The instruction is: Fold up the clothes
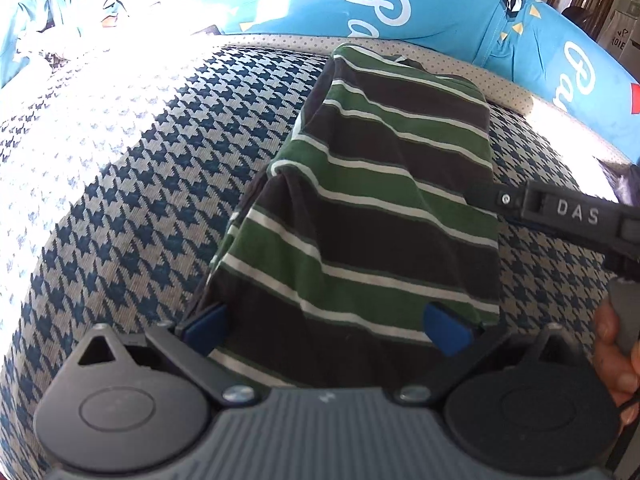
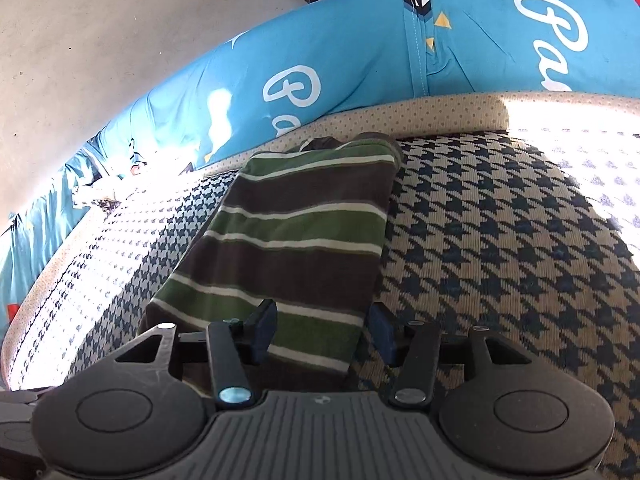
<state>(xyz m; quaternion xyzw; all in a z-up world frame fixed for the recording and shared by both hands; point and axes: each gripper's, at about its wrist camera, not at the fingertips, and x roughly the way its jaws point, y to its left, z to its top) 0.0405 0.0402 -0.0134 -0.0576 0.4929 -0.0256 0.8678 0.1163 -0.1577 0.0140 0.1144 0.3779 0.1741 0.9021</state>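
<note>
Left claw [image 1: 326, 326]: fingers spread wide, blue pads [image 1: 204, 328] either side of the near end of the striped shirt [image 1: 384, 208]. The cloth passes between the pads and seems draped over the lower one, but nothing is pinched; the gap is far wider than the fabric. Right claw [image 2: 320, 332]: parted too, less wide, with the shirt's near right corner between its pads [image 2: 262, 330]. Left pad touches or overlaps the cloth, right pad sits just off the edge. Hard to tell whether it presses on the fabric at all; the jaws are clearly not closed on it.

Shirt: green, dark brown and white stripes, folded to a long narrow strip, lying flat on the houndstooth blanket [image 1: 132, 184], far end near the blanket's dotted border. Blue pillow [image 1: 420, 4] with white lettering lies behind it.

Left view only: the right claw's black arm marked "DAS" comes in at the right edge beside the shirt, a hand [image 1: 614, 356] grips its handle, the shirt's left side bunches into a raised fold, and a doorway shows at top right. Right view only: bare wall [image 2: 100, 40] above the pillow, red patterned fabric at the top edge, shirt's right edge straight and flat.
</note>
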